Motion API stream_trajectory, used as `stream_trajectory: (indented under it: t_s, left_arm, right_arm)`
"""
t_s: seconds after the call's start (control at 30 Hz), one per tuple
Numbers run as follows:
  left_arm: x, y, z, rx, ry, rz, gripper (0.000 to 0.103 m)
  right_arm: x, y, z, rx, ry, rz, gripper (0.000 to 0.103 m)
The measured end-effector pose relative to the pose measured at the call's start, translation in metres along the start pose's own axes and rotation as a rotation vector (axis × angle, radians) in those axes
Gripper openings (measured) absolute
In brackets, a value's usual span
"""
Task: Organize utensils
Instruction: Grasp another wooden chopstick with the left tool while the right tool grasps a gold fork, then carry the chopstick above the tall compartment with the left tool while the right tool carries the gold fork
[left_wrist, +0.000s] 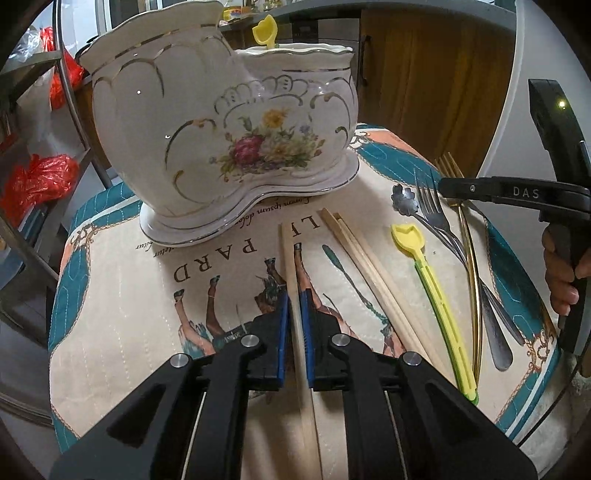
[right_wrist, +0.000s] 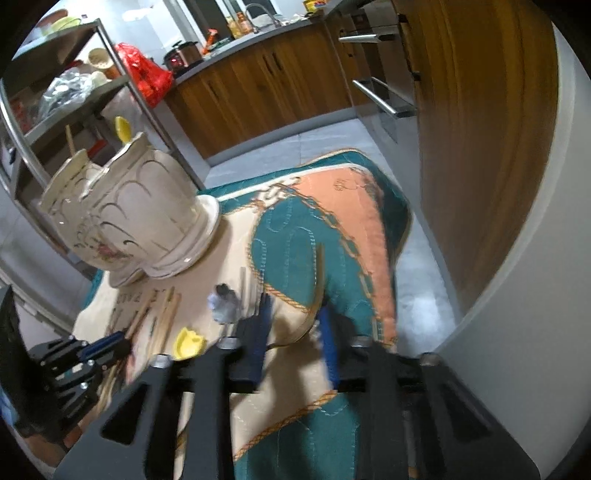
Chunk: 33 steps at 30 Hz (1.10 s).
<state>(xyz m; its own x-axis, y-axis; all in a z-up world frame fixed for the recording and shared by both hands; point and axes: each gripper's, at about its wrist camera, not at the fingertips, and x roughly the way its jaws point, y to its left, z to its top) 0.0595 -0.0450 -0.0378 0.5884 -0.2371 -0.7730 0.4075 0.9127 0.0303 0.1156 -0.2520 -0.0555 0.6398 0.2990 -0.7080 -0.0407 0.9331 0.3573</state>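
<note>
A chopstick (left_wrist: 295, 295) is pinched between the pads of the left gripper (left_wrist: 294, 325), presumably so it can be carried to the holder (left_wrist: 221, 129) just beyond on the mat (left_wrist: 110, 295). It is pale, slender wood (lying lengthwise). The right gripper (right_wrist: 295, 343) is held spread, empty, over the forks (left_wrist: 436, 210).

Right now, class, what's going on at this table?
A person holding a tool in each hand is sorting utensils into a ceramic holder. The left tool is shut on one chopstick lying on the cloth. More chopsticks, a yellow pick and forks lie alongside. The right tool hovers above the forks with nothing visibly in its gap. One yellow pick is already in the holder.
</note>
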Motion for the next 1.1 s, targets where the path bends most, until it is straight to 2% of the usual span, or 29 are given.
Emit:
stream_trajectory:
  t_s: [0.2, 0.4, 0.47, 0.53, 0.63, 0.77, 0.87, 1.0, 1.1]
  left_arm:
    - [-0.002, 0.003, -0.003, 0.022, -0.004, -0.017, 0.006]
    - [-0.009, 0.007, -0.006, 0.028, -0.027, -0.026, 0.006]
    - [-0.017, 0.007, -0.007, 0.031, -0.058, -0.041, 0.006]
    - [-0.028, 0.009, -0.007, 0.03, -0.106, -0.05, 0.006]
    - [-0.053, 0.009, -0.007, 0.042, -0.225, -0.071, 0.006]
    - [-0.086, 0.009, -0.004, 0.058, -0.403, -0.04, 0.006]
    - [-0.105, 0.012, 0.003, 0.038, -0.502, -0.02, 0.006]
    - [-0.131, 0.026, 0.021, -0.02, -0.616, -0.026, 0.006]
    - [-0.149, 0.042, 0.043, -0.067, -0.688, -0.031, 0.006]
  right_arm:
    - [-0.013, -0.003, -0.002, 0.018, -0.031, 0.071, 0.011]
    - [-0.047, 0.013, -0.002, -0.046, -0.161, 0.154, 0.008]
    - [-0.058, 0.019, -0.003, -0.072, -0.211, 0.178, 0.007]
    - [-0.068, 0.025, -0.006, -0.095, -0.265, 0.204, 0.005]
    - [-0.088, 0.035, -0.009, -0.13, -0.355, 0.222, 0.004]
    - [-0.108, 0.05, -0.007, -0.184, -0.448, 0.207, 0.004]
    - [-0.12, 0.063, 0.003, -0.228, -0.519, 0.178, 0.004]
    - [-0.128, 0.073, 0.029, -0.208, -0.561, 0.208, 0.004]
    - [-0.134, 0.08, 0.05, -0.186, -0.634, 0.219, 0.004]
